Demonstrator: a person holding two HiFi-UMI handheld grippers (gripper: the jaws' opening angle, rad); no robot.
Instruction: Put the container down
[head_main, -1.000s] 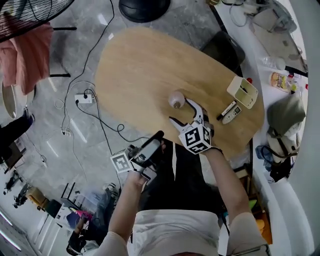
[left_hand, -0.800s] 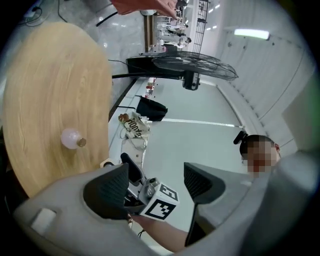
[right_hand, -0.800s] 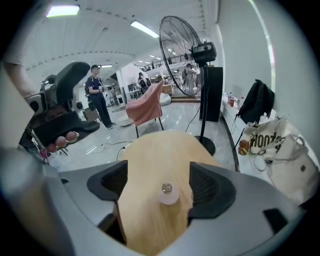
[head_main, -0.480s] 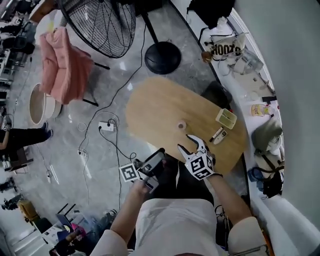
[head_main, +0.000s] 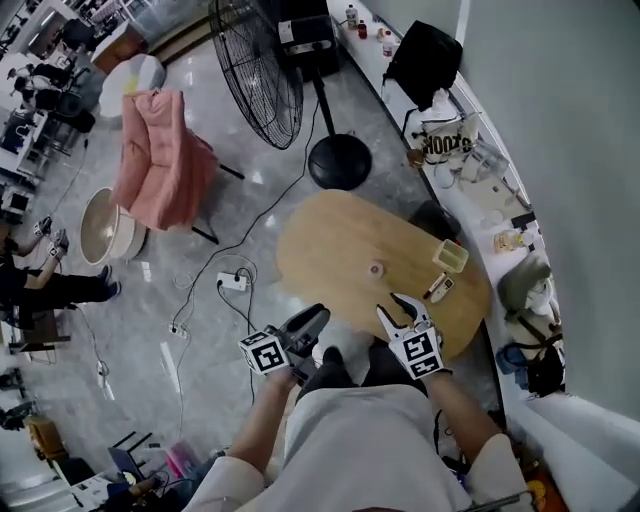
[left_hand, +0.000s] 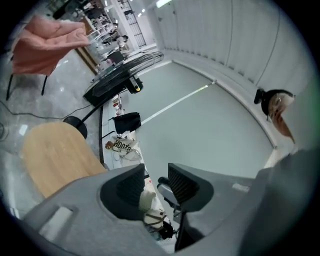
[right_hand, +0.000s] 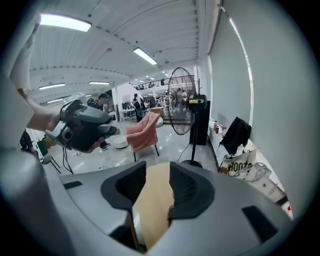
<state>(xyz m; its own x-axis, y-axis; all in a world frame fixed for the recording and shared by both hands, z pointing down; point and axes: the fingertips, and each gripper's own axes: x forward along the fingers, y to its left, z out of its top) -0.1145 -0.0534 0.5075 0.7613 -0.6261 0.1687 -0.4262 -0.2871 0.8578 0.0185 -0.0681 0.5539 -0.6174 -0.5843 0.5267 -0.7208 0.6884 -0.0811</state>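
Your left gripper (head_main: 312, 318) and right gripper (head_main: 396, 308) are both empty, and their jaws have just been closing to a narrow gap. The small container (head_main: 376, 269), tiny from your head view, seems to stand on the table (head_main: 320, 250).

Glossy grey floor (head_main: 150, 300) — oval wooden table (head_main: 330, 245), standing fan (head_main: 255, 70), pink-draped chair (head_main: 160, 165).

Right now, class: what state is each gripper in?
Left gripper: open, empty, jaws just been closing.
Right gripper: open, empty, jaws just been closing.

Table (head_main: 320, 250) left half bare; cup (head_main: 376, 268) centre, box (head_main: 450, 256) right.
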